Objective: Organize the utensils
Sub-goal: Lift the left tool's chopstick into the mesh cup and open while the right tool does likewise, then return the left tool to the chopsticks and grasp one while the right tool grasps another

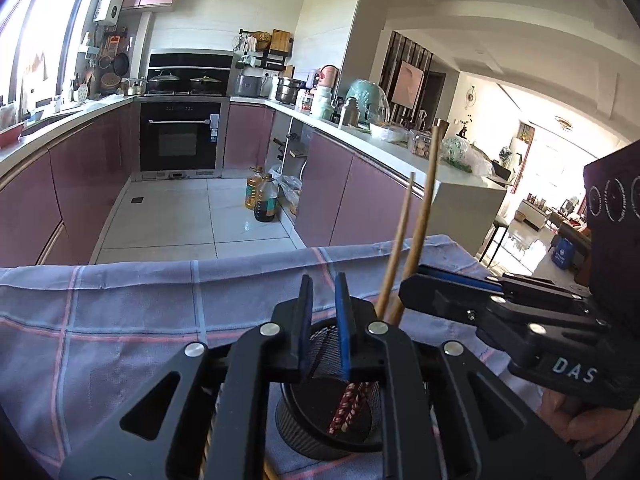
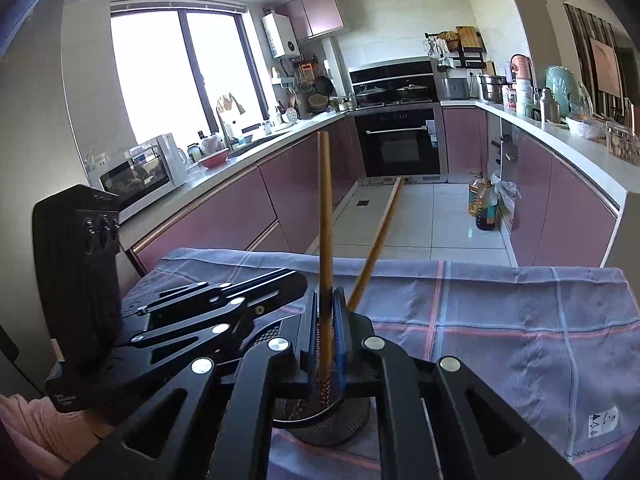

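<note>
On a table, a lilac checked cloth (image 1: 132, 320) with pink and pale-blue lines is spread, its far edge hanging towards the kitchen floor (image 1: 172, 216). Near the cloth's front edge a black mesh cup (image 1: 320, 412) is set upright; two wooden chopsticks are stood in it, their patterned red ends down inside.

Left gripper (image 1: 325, 316): held over the cup, jaws slightly parted, nothing seen between the blue pads. Right gripper (image 2: 326, 320): jaws closed on one chopstick (image 2: 325, 216), which is held nearly upright. The other chopstick (image 2: 380, 236) is seen leaning away to the right in that view, not gripped. In the left view both sticks are seen rising beside the right gripper (image 1: 412, 284).

Room: a U-shaped kitchen is shown, with mauve cabinet fronts (image 2: 224, 216) and white counters. A built-in oven (image 1: 180, 136) with a hob and lidded pans above it is placed at the far end. A white microwave (image 2: 140, 172) and a large window (image 2: 176, 72) are seen on one side; jars, a steel pot and bags are crowded on the opposite counter (image 1: 400, 152). Two oil bottles (image 1: 262, 196) are stood on the pale tiled floor. A bright living area (image 1: 540, 184) is visible beyond the counter's end.
</note>
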### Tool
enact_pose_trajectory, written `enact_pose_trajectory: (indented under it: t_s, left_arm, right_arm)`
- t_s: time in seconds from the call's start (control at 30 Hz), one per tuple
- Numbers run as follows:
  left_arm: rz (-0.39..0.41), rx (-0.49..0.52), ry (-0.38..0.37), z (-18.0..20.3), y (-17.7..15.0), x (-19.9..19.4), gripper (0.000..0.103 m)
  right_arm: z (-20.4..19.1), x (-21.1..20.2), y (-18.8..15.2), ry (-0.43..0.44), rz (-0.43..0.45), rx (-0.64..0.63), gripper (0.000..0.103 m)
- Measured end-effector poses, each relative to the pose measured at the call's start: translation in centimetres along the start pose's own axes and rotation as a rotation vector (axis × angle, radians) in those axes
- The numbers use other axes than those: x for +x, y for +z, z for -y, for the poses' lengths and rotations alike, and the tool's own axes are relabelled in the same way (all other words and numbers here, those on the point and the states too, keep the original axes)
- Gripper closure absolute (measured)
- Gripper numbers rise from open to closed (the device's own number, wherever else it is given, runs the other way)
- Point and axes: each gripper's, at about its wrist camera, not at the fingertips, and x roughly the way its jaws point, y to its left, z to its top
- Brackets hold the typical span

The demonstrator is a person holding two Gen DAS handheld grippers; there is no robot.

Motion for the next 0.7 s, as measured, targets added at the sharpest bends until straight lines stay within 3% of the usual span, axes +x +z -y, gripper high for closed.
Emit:
enact_pose_trajectory:
  t_s: [0.07, 0.2, 0.43, 0.5, 0.57, 0.7]
  left_arm:
    - [-0.009, -0.013, -0.003, -0.5, -0.2, -0.8, 0.081]
    - [0.0, -0.03, 0.007, -2.4, -0.8, -3.1, 0.068]
    - [-0.003, -0.033, 0.025, -4.2, -2.5, -6.2, 0.063]
    - [-0.015, -0.026, 0.033, -4.8, -3.2, -7.1, 0.057]
    - [-0.019, -0.021, 0.043, -5.5, -3.9, -8.2, 0.052]
    - [-0.059, -0.009, 0.076, -6.7, -5.3, -9.3, 0.046]
  right_arm:
    - [0.2, 0.2, 0.0, -0.012, -0.002, 0.011, 0.085]
    - [0.2, 0.5, -0.4, -0.035, -0.009, 0.022, 0.081]
    - [-0.7, 1.4, -0.5, -0.037, -0.015, 0.029, 0.073]
    - [-1.4, 0.4, -0.7, -0.048, 0.01, 0.011, 0.069]
    - [-2.5, -1.2, -1.2, -0.029, 0.042, -0.016, 0.057]
    - [-5.5, -4.0, -3.0, 0.042, 0.066, -0.091, 0.043]
